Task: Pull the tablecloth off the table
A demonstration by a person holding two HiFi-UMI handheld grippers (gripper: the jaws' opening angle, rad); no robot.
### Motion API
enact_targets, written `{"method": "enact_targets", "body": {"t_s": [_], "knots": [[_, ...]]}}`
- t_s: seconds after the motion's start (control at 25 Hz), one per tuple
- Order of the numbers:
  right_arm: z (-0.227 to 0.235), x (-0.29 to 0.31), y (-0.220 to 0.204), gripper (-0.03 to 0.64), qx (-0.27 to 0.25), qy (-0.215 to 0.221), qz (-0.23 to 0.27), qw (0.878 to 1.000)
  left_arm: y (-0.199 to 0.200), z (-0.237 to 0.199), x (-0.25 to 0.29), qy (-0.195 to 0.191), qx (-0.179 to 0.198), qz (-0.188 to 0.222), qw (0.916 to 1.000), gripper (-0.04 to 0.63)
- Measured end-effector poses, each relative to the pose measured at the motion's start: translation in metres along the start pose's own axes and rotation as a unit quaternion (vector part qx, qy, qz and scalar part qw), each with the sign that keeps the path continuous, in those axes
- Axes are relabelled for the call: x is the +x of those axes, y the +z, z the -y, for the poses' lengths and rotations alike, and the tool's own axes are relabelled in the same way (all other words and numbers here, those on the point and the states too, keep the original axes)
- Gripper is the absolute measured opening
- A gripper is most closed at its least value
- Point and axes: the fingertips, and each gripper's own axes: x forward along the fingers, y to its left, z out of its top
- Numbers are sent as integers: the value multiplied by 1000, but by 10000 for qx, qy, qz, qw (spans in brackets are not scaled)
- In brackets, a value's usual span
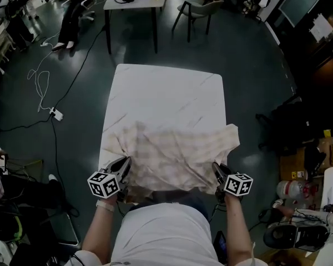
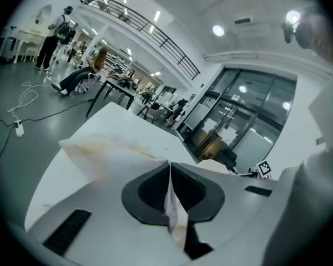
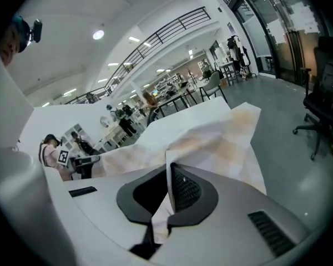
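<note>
Head view: tablecloth [image 1: 172,151] bunched on the 6 o'clock half of the worktop [image 1: 166,90], 12 o'clock half bare, near hem hidden behind the person's torso [image 1: 161,231]; left gripper view: left gripper [image 2: 170,195] fingers clenched on cloth; right gripper view: right gripper [image 3: 167,195] likewise, so pull judged midway, next drawing toward 6 o'clock.

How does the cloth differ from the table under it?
The cloth is faintly checked beige and rumpled; the table is white and flat. The cloth covers only the table's near half and is pinched by the left gripper and right gripper; the table's far half lies bare. Both are pale.
</note>
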Motion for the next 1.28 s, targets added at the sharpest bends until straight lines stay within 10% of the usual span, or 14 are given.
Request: {"method": "enact_targets", "body": {"t_s": [0.76,1.28], "knots": [[-188,-74,76,25,-6,1868,1811,9655,41,114,-52,-865,1422,541,9846,18],[-249,-131,108,25,-871,2814,2208,9298,51,198,-96,-112,2236,1583,9617,18]]}}
